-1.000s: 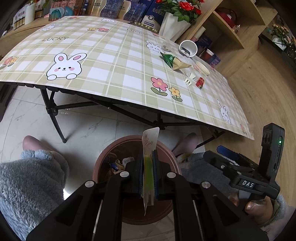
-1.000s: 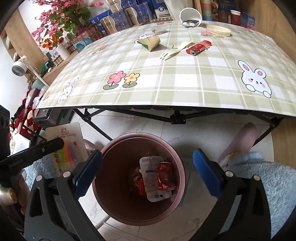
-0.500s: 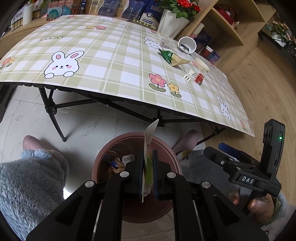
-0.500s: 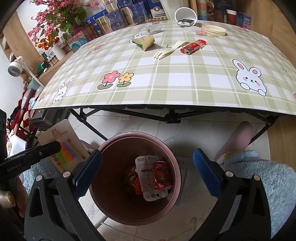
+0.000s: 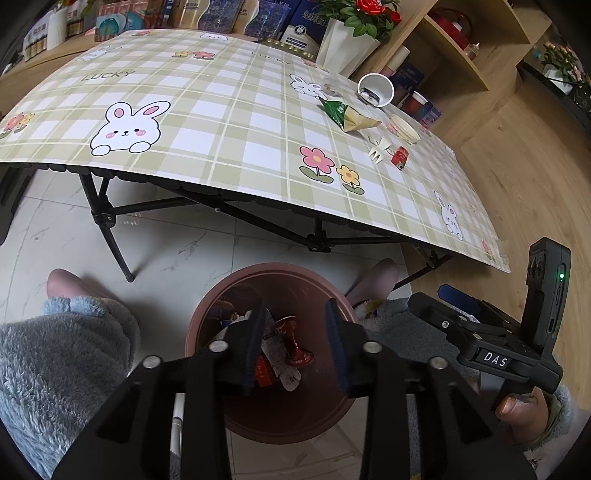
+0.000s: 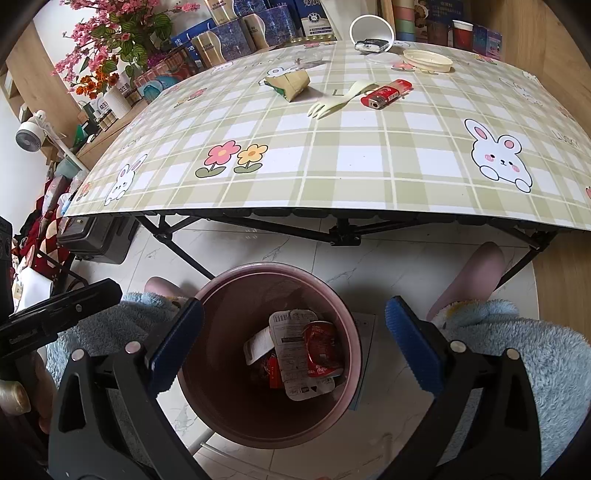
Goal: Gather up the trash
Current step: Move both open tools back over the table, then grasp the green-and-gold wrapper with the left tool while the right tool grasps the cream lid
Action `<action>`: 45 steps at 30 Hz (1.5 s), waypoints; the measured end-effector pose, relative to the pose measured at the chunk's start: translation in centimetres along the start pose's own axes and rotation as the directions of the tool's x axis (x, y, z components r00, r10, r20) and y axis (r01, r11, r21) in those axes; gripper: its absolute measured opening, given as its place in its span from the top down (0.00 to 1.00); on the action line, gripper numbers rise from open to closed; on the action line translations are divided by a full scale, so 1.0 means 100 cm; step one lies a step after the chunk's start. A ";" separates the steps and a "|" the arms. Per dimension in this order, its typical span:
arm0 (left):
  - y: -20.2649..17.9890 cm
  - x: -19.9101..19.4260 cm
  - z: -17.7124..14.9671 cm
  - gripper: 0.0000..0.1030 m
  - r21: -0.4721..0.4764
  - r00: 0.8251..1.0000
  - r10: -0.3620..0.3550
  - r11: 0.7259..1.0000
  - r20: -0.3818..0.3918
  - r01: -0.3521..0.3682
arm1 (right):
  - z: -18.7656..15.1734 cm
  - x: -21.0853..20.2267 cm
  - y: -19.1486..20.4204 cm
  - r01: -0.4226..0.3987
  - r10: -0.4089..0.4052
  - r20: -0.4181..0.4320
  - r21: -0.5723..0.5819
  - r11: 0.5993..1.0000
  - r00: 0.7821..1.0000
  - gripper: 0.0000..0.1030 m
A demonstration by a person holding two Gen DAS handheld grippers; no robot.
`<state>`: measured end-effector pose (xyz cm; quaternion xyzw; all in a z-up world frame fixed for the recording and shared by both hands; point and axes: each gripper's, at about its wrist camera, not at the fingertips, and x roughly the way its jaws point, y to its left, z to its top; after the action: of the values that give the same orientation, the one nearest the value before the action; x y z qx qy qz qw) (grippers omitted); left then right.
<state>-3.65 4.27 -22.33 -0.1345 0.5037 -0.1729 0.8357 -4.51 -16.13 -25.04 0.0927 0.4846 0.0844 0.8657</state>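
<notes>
Right wrist view: crushed red can (image 6: 322,349) atop wrappers, pink bin (image 6: 354,332).

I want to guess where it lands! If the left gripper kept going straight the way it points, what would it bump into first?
Probably the trash in the pink bin: the opening, empty left gripper points at the crushed red can, though depth is unclear.

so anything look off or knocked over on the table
Yes: the white cup at the far edge lies on its side, mouth toward the cameras, with a small dark object inside. The fork, red lighter and folded wrapper lie loose nearby, not yet collected.
</notes>
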 end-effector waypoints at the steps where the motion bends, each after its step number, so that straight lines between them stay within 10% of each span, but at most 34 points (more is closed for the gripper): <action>1: 0.000 0.000 0.000 0.63 -0.001 1.000 0.001 1.000 0.000 -0.001 | 0.000 0.000 0.000 0.001 -0.001 -0.001 0.000 1.000 1.000 0.06; 13: 0.000 -0.013 0.009 0.08 0.002 0.992 0.095 0.995 0.079 -0.096 | 0.006 -0.006 -0.001 0.010 -0.010 0.031 -0.009 1.000 0.999 0.06; 17: -0.005 -0.030 0.018 0.06 0.015 0.960 0.189 0.981 0.209 -0.196 | 0.017 -0.019 -0.001 0.025 -0.021 0.103 -0.029 0.999 0.994 0.06; 24: -0.025 -0.037 0.042 0.06 0.147 0.939 0.152 0.968 0.309 -0.205 | 0.040 -0.032 -0.013 0.005 0.006 0.195 -0.056 0.998 0.981 0.06; 45: -0.068 0.068 0.189 0.06 0.099 0.989 0.064 0.992 0.132 -0.077 | 0.135 -0.027 -0.081 0.170 -0.153 0.235 -0.052 0.984 0.960 0.06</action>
<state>15.00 -3.79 -16.39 -0.0837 0.4434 -0.1600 0.8780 6.07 -25.68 -17.83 0.0307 0.3835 0.0195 0.9228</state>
